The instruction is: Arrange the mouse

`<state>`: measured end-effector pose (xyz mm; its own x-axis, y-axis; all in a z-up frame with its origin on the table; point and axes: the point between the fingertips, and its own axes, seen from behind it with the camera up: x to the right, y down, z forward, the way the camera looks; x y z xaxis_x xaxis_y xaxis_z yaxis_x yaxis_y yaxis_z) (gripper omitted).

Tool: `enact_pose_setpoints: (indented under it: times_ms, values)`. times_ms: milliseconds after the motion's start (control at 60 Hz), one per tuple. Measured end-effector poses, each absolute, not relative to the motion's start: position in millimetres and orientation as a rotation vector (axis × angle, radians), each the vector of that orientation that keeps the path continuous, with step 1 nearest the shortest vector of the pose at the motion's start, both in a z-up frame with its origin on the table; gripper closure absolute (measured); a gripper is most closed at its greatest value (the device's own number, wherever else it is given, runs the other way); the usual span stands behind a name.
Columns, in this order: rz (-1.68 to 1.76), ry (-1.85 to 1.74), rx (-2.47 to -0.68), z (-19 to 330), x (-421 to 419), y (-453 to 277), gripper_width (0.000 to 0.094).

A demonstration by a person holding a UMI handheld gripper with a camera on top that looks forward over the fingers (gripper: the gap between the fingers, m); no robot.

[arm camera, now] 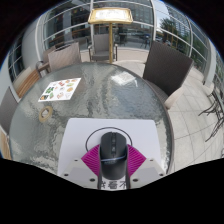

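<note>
Presently, a black mouse (111, 150) is seen lying on a white mat (90, 140) at the near edge of a grey marbled table (110, 90). The tool (112, 166) is held around the mouse, its magenta pads (92, 160) pressed against both flanks, so the mouse is gripped between the fingers. A printed card (58, 90) is noted toward the table's left edge, well apart from the mat. Chairs (165, 68) are observed along the far right edge.
</note>
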<state>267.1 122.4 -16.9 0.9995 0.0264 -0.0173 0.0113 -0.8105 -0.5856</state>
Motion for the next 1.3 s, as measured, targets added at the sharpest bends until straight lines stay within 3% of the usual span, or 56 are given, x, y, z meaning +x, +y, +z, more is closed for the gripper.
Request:
enact_pose_setpoints:
  times_ms: [267,300,367,400,783,917,1300]
  values:
    - [0.011,-0.026,-2.531,-21.1,268.8,121.8,0.0445]
    - [-0.009,-0.007,-2.541,-20.7,272.8,121.4,0.0386]
    - [-0.047,-0.004,-2.555,-15.6,276.2,117.0,0.0141]
    - [-0.052,-0.006,-2.551,-7.8,274.8,115.3,0.0066]
    - [-0.074,0.028,-2.335,166.5,212.8,45.9,0.0066]
    - [-0.064,0.018,-2.28,206.8,178.8,9.4,0.0064]
    - [-0.081,-0.03,-2.231,240.8,115.7,-56.0,0.0078]
